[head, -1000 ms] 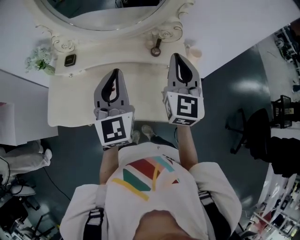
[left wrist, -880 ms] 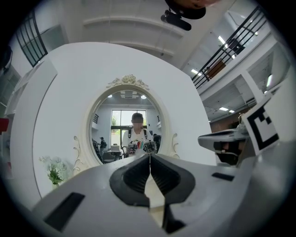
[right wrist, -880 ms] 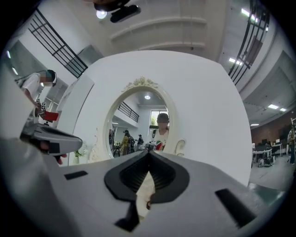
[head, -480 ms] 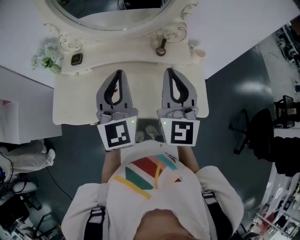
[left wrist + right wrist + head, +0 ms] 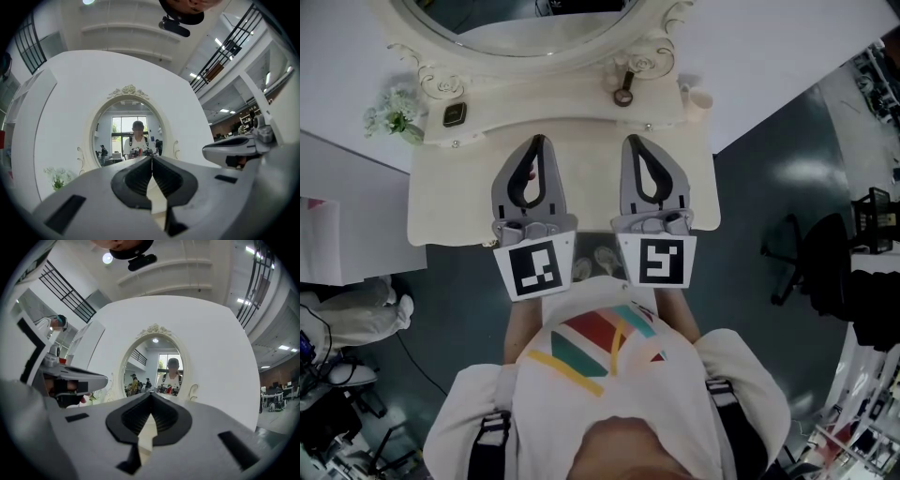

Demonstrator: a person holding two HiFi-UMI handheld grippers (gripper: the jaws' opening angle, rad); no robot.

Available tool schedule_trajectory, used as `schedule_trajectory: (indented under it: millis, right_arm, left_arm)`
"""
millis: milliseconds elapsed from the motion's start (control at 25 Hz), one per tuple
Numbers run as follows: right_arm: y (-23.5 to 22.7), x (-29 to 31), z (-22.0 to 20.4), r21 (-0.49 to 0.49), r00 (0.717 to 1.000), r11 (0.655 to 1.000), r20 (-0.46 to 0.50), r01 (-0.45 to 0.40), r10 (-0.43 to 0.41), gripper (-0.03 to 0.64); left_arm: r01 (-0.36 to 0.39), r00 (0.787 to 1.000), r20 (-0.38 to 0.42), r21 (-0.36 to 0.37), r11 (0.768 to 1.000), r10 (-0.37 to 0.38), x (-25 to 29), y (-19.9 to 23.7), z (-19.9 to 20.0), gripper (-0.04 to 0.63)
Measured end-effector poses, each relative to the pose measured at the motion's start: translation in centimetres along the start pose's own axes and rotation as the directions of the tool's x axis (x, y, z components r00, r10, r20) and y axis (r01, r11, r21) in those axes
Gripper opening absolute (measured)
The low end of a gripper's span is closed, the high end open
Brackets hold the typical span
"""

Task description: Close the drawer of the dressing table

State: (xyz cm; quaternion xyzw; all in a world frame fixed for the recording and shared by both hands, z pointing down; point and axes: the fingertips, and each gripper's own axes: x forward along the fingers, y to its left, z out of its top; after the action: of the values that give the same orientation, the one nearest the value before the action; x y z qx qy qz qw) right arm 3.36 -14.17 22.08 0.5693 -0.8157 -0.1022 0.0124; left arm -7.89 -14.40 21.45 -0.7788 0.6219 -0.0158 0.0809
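Both tools are up over the dressing table [image 5: 441,206] and side by side, the left gripper [image 5: 538,139] and the right gripper [image 5: 630,139] pointing up the frame toward the oval mirror [image 5: 516,28]. Each has its jaws pressed together with nothing between them, plain to see in the left gripper view [image 5: 151,158] and the right gripper view [image 5: 151,393]. Now the drawer: no view actually shows it. It would sit in the table's front face, under the lower edge of the cream top, so down-frame from the fingertips and back toward the person's body. That front edge runs left to right across the frame, so my read is the closing push goes up-frame, toward the mirror. The two grippers sit level on either side of centre, neither clearly nearer, and both ride above the top rather than in front of it. The top itself is bare where they hover. A sprig of flowers [image 5: 389,117], a small dark item [image 5: 453,114] and a little cup [image 5: 701,98] sit back along the mirror's base. Around it there's dark floor, and a black chair [image 5: 797,272] stands off at the right
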Motion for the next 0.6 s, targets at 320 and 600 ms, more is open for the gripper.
schedule_trajectory:
  millis: [320,600]
  right_arm:
    - [-0.04,0.37,-0.17,0.004,1.0,1.0,-0.007,-0.004,0.004,0.0]
    - [-0.01,0.57,-0.6,-0.002,1.0,1.0,-0.013,-0.005,0.005,0.0]
  left_arm:
    - [0.007,1.0,0.003,-0.003,1.0,-0.007,0.39,-0.11,0.19,0.008]
    - [0.005,1.0,0.0,-0.007,1.0,-0.005,0.55,0.11,-0.14,0.008]
